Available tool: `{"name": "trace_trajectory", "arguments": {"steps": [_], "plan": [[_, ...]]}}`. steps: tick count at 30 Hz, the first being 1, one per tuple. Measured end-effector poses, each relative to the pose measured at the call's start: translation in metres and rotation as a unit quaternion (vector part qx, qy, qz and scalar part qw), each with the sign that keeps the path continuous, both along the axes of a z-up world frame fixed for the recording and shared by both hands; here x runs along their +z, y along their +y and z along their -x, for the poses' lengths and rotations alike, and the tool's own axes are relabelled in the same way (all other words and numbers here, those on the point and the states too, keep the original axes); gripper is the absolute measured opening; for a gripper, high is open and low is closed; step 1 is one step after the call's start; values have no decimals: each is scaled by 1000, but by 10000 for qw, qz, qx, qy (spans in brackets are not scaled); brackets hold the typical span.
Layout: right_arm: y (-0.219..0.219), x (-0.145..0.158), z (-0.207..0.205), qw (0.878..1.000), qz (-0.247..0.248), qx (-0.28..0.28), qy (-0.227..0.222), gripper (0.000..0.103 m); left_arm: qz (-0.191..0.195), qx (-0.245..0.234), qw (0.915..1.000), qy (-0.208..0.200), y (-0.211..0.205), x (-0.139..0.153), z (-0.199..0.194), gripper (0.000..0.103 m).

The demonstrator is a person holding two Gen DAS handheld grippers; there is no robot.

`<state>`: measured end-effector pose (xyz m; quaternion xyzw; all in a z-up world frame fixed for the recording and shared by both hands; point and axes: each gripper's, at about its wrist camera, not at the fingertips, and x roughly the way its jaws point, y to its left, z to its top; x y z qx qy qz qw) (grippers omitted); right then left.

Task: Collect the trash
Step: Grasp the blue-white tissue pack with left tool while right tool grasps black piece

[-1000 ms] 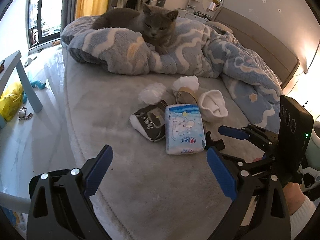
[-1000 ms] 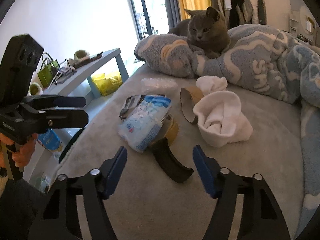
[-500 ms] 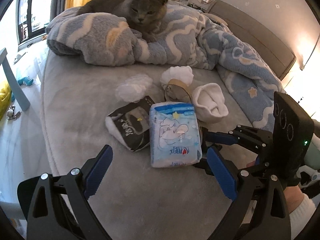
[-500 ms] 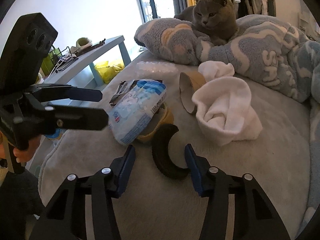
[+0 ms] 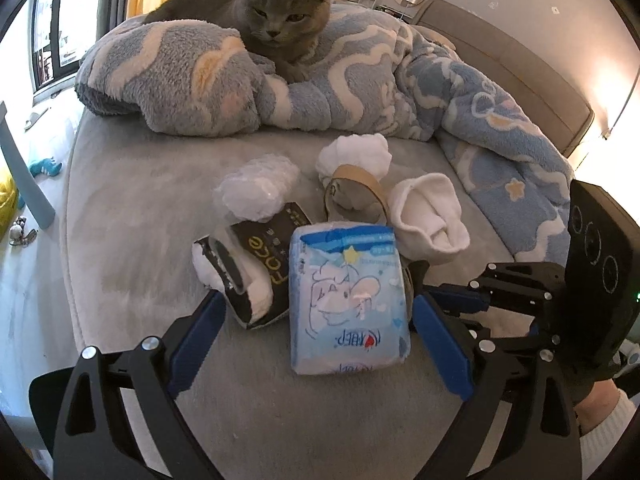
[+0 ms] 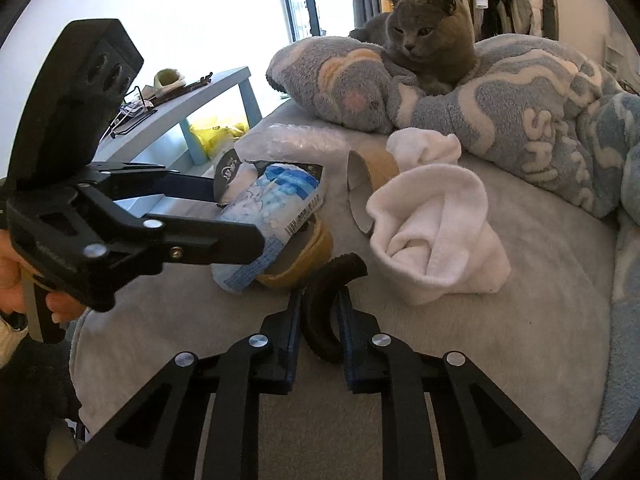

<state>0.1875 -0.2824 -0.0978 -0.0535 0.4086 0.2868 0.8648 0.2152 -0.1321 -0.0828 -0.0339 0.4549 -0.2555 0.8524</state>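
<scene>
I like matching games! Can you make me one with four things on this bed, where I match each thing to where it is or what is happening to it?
Things:
1. cat
2. black curved piece
3. blue and white packet
4. cardboard ring

Places or states:
A. between the open fingers of the left hand-held gripper
B. lying on the fluffy blanket
C. pinched by the right hand-held gripper
D. in front of a white sock

Pairs: 1-B, 2-C, 3-A, 4-D
</scene>
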Motion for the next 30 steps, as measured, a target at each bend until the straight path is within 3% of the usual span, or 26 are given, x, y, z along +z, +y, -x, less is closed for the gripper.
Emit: {"name": "trace_trajectory", "arguments": {"steps": [9,17,22,30], "plan": [[-1,-2,1,10000,-41,-58,49,18,-4,74,9998,-157,3,7,1,84],[-2,-2,1,9999,-86,-86,75,18,-192,-19,9998,-96,-1,5,7,82],[-1,-2,1,9999,-83,-94,72,18,-291,-2,9994,-194,0,10,11,72],[-2,-2,2,9999,-82,-83,64,18,-259,-168,9995,9,-8,4,11,72]]}}
